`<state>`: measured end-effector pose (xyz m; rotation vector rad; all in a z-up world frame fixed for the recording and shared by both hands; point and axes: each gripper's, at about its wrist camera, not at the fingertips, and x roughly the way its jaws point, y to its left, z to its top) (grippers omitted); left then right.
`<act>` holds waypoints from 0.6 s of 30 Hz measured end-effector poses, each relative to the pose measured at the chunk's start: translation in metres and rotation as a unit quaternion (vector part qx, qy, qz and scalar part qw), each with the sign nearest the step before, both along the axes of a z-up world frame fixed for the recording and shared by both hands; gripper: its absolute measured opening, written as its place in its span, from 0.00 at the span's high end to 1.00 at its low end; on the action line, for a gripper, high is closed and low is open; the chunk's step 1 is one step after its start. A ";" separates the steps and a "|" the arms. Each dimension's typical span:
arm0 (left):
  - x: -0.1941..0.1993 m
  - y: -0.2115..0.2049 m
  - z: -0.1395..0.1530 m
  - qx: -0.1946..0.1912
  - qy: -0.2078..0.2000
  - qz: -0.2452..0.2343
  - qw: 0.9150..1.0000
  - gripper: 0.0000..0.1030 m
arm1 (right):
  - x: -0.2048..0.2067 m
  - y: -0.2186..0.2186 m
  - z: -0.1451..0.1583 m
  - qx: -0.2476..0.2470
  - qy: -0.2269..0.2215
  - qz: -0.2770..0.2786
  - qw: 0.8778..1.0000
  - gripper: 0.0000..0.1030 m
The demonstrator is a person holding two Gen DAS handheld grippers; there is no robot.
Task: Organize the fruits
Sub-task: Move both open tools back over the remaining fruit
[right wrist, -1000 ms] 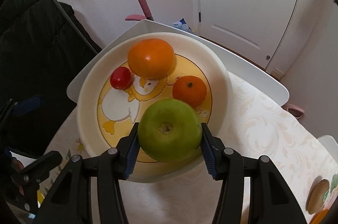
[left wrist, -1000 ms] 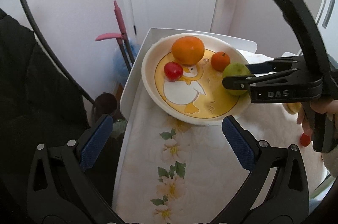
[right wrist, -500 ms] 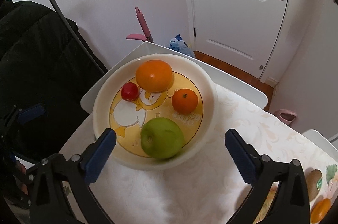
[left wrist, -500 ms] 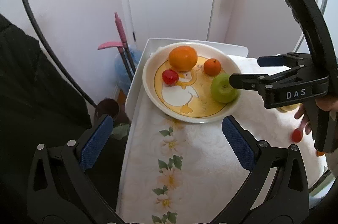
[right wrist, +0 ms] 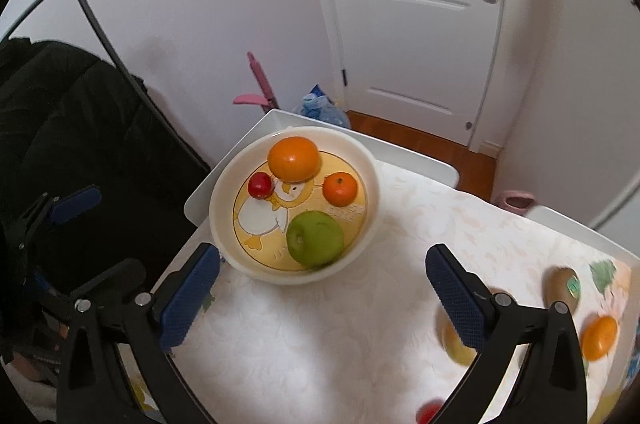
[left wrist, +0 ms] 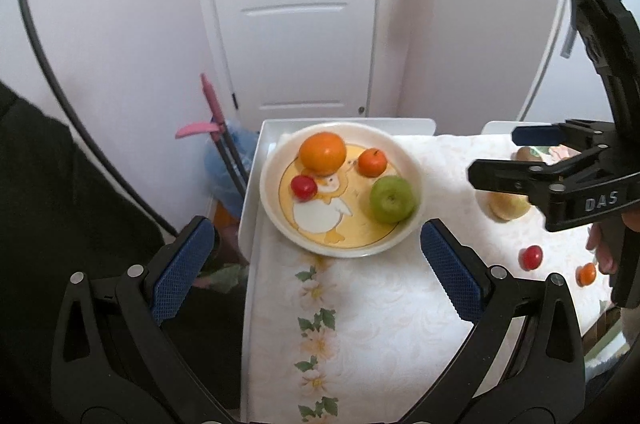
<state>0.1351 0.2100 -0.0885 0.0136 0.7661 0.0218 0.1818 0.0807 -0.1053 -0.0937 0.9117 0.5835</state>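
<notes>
A white bowl with a duck picture holds a green apple, a big orange, a small orange and a small red fruit. My left gripper is open and empty, hovering near the bowl's front. My right gripper is open and empty, pulled back to the bowl's right. On the cloth lie a yellowish fruit, a kiwi, a small red fruit and a small orange fruit.
The white table has a flower-patterned cloth. A white door, a pink-handled tool and a blue bag stand behind it. A black coat hangs at the left.
My right gripper opened and let the green apple go into the bowl, then drew back to the right. Both grippers rose away from the bowl.
</notes>
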 end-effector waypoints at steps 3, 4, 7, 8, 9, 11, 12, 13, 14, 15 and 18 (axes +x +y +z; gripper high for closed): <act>0.002 -0.005 0.007 -0.001 -0.004 -0.020 1.000 0.00 | -0.009 -0.016 0.008 0.004 0.001 -0.023 1.000 0.00; 0.004 -0.007 0.009 -0.001 -0.006 -0.027 1.000 0.00 | -0.012 -0.024 0.012 0.005 0.000 -0.032 0.999 0.00; 0.007 -0.015 0.013 -0.002 -0.011 -0.042 0.999 0.00 | -0.021 -0.047 0.021 0.006 -0.004 -0.062 0.998 0.00; 0.008 -0.019 0.014 -0.003 -0.012 -0.047 0.999 0.00 | -0.024 -0.056 0.023 0.005 -0.005 -0.073 0.997 0.00; 0.008 -0.024 0.015 -0.004 -0.014 -0.052 0.999 0.00 | -0.028 -0.066 0.025 0.004 -0.007 -0.085 0.996 0.00; 0.009 -0.034 0.017 -0.005 -0.017 -0.062 0.998 0.00 | -0.035 -0.083 0.027 0.002 -0.011 -0.106 0.994 0.00; 0.009 -0.041 0.017 -0.005 -0.019 -0.067 0.998 0.00 | -0.039 -0.092 0.027 0.000 -0.012 -0.117 0.993 0.00; 0.009 -0.048 0.018 -0.005 -0.020 -0.071 0.997 0.00 | -0.042 -0.100 0.027 -0.002 -0.013 -0.124 0.992 0.00; 0.010 -0.054 0.017 -0.005 -0.020 -0.075 0.997 0.00 | -0.046 -0.108 0.027 -0.006 -0.014 -0.133 0.991 0.00; 0.010 -0.062 0.016 -0.006 -0.020 -0.080 0.997 0.00 | -0.050 -0.117 0.026 -0.010 -0.015 -0.140 0.990 0.00; 0.014 -0.086 0.013 -0.006 -0.013 -0.096 0.995 0.00 | -0.062 -0.143 0.022 -0.021 -0.012 -0.160 0.987 0.00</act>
